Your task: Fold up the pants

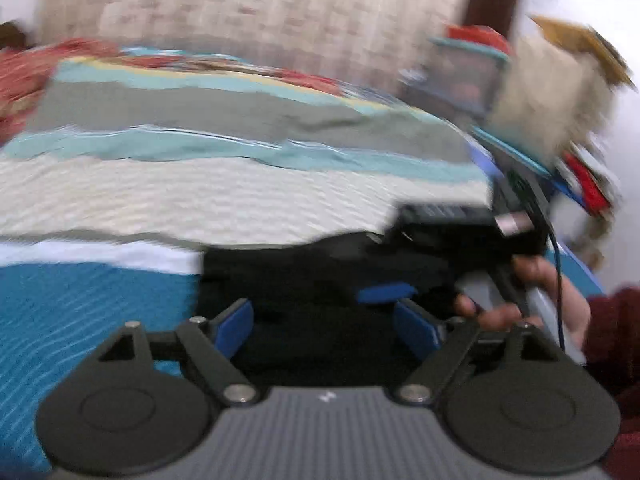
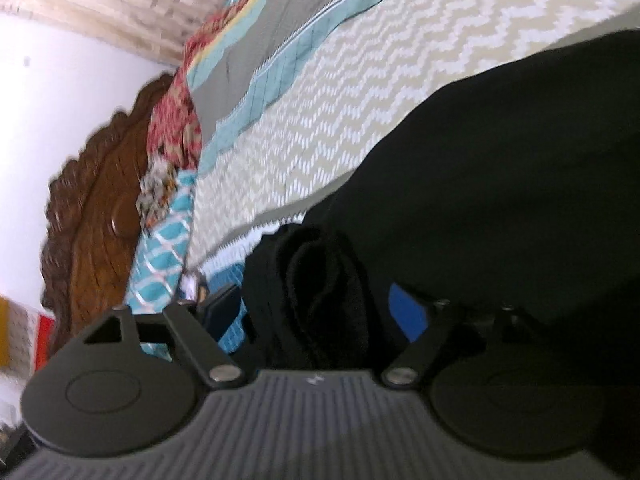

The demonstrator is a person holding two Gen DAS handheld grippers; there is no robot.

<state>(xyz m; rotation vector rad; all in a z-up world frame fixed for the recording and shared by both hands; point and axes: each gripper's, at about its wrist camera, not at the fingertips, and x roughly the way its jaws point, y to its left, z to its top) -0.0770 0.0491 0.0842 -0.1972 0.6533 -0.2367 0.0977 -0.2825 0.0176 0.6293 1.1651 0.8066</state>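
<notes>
The black pants (image 1: pixel 320 276) lie on the bed, on its patterned cover. In the left wrist view my left gripper (image 1: pixel 324 326) is open, its blue pads (image 1: pixel 234 326) spread wide over the dark cloth with nothing between them. The right gripper (image 1: pixel 384 294) shows just beyond it, held by a hand, a blue fingertip low against the pants. In the right wrist view, which is rolled sideways, my right gripper (image 2: pixel 316 304) has a bunched fold of the black pants (image 2: pixel 500 184) between its fingers (image 2: pixel 408 312). The jaws look spread and the cloth hides the grip.
The bed cover (image 1: pixel 200 196) has zigzag cream, teal and grey bands. A carved wooden headboard (image 2: pixel 96 216) and patterned pillows (image 2: pixel 176 128) stand at the bed's end. Cluttered boxes and a cream cloth (image 1: pixel 548 92) lie past the bed's right edge. The left wrist view is motion-blurred.
</notes>
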